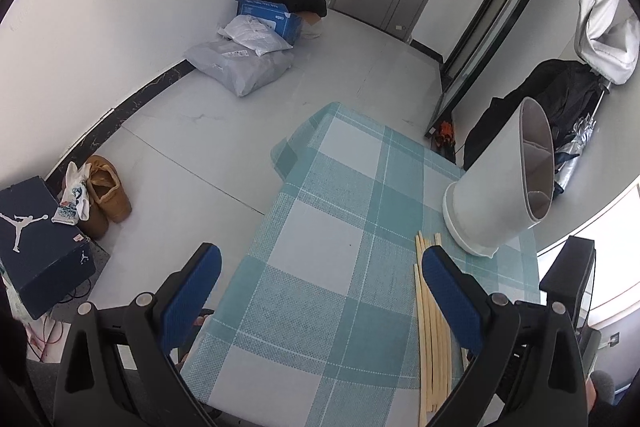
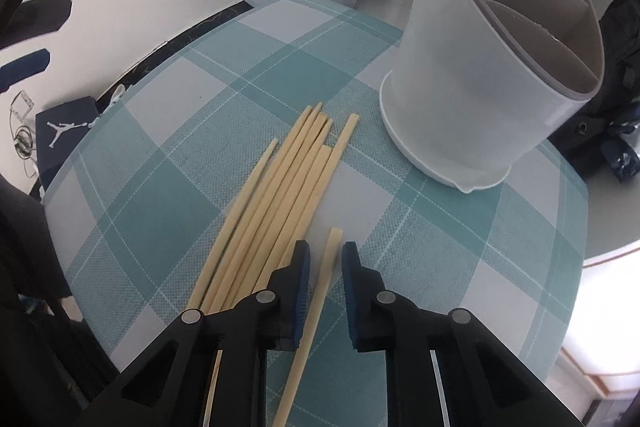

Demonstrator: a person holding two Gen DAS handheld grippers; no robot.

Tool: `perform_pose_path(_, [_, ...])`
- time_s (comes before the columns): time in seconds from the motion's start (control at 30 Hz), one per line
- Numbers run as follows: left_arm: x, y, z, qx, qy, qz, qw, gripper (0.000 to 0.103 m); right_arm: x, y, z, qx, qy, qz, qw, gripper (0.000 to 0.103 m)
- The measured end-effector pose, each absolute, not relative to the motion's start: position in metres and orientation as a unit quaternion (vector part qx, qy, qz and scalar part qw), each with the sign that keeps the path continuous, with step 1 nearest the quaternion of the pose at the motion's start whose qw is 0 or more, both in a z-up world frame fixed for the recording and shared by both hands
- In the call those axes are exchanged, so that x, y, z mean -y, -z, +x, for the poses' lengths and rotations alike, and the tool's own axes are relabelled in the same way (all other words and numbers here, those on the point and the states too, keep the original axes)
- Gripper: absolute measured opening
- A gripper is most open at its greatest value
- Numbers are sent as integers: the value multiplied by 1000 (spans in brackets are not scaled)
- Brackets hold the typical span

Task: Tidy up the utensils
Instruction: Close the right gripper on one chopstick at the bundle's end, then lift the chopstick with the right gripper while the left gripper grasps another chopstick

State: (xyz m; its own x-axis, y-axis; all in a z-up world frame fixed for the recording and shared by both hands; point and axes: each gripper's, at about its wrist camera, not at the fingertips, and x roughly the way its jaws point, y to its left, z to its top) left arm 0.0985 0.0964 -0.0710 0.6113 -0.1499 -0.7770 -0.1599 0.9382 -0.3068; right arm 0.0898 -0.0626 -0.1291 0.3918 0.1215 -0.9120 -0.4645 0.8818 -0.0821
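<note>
Right gripper (image 2: 325,267) apart astride lone chopstick (image 2: 316,311) pointing toward holder (image 2: 460,99), left gripper (image 1: 320,279) apart

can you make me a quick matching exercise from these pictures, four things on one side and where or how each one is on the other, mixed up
Things:
1. single chopstick
2. bundle of chopsticks
3. utensil holder
4. left claw

Places or states:
A. standing upright on the checked tablecloth, its compartments with nothing visible inside
B. open wide, holding nothing
C. lying between the fingers of the right claw, which are not closed on it
D. lying side by side on the cloth, left of the right claw

Pairs: 1-C, 2-D, 3-A, 4-B
</note>
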Motion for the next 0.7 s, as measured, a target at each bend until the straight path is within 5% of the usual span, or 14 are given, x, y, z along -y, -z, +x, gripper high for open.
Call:
perform_pose_path(0.27, [-72, 89, 104, -487, 17, -129, 863, 99, 82, 124, 101, -514, -176, -85, 835, 6])
perform_pose_path(0.7, [-26, 117, 110, -549, 17, -66, 833, 99, 198, 105, 97, -472, -169, 229, 834, 6])
